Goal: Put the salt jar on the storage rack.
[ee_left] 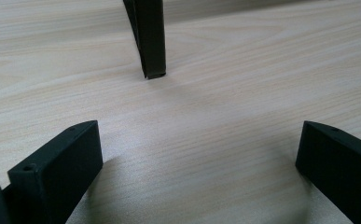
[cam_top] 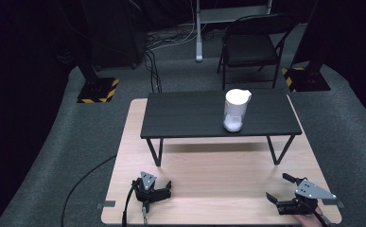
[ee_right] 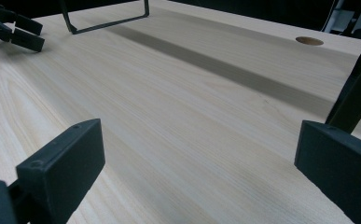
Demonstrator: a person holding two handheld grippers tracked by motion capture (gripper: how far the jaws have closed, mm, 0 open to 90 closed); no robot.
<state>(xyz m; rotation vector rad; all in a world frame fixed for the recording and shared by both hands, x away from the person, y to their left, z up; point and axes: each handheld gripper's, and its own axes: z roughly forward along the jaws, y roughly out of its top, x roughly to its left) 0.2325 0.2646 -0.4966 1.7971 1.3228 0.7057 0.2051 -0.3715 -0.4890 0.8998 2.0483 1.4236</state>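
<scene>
Jug (cam_top: 236, 111): white, likely light, smooth; grasp mid-body.
Left gripper (cam_top: 153, 190): jaws apart, empty.
Right gripper (cam_top: 281, 192): jaws apart, empty.

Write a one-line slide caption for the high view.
White jug on a black riser shelf; open left gripper and right gripper on the wooden table.

Jug (cam_top: 236, 111) on raised shelf (cam_top: 190, 118), grippers apart before it.
</scene>
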